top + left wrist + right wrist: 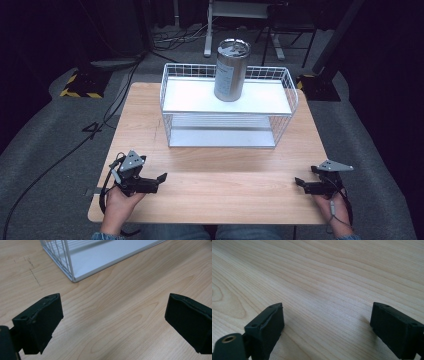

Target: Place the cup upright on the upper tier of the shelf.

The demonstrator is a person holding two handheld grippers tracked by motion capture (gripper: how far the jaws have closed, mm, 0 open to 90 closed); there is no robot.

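1. The steel tumbler (pixel 231 70) stood upright on the top shelf of the white wire rack (pixel 176 107), toward the tabletop's (pixel 225 192) far edge.
2. The left gripper (pixel 150 181) rested near the front-left corner, jaws spread and empty.
3. The right gripper (pixel 306 185), near the front-right corner, was likewise spread and empty.
4. The tumbler lay forward of both grippers, slightly nearer the right, its long axis vertical.

My right gripper (pixel 327 325) has its jaws spread wide over bare light wooden table (pixel 332 272), apparently just above it.
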